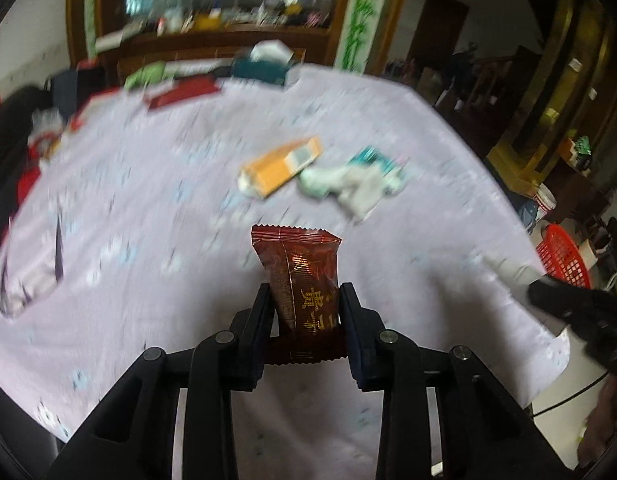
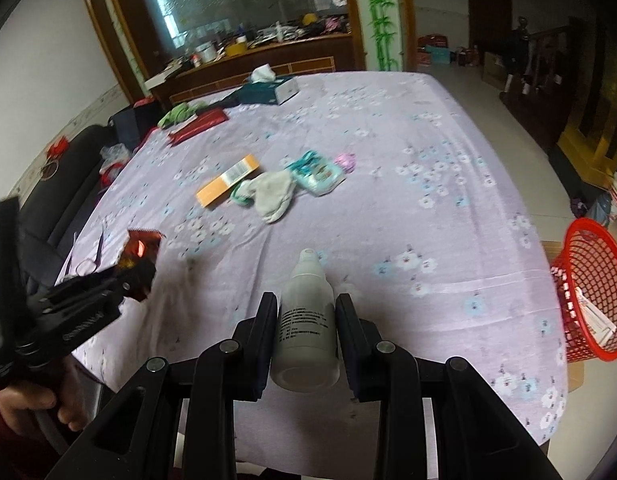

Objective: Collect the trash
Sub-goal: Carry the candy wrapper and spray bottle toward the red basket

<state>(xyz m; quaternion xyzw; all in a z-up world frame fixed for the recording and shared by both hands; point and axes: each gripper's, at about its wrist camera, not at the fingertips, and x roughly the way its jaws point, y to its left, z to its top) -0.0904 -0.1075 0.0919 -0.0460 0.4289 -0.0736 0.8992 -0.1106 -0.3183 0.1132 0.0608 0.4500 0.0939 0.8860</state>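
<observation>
My left gripper (image 1: 304, 300) is shut on a dark red snack wrapper (image 1: 298, 272), held upright above the table; the right wrist view shows that same left gripper (image 2: 142, 270) and the wrapper (image 2: 140, 250) at its left side. My right gripper (image 2: 306, 306) is shut on a small white plastic bottle (image 2: 306, 320), cap pointing forward. The right gripper's tip and bottle (image 1: 508, 270) show at the right edge of the left wrist view. A red mesh basket (image 2: 592, 288) stands on the floor past the table's right edge, some paper inside it.
On the lilac flowered tablecloth (image 2: 408, 220) lie an orange box (image 2: 228, 186), a pale sock (image 2: 270, 196), a teal packet (image 2: 318, 172) and a small pink item (image 2: 345, 160). A tissue box (image 2: 268, 90) and red packages (image 2: 198, 126) sit at the far edge. A dark sofa (image 2: 56, 200) borders the left.
</observation>
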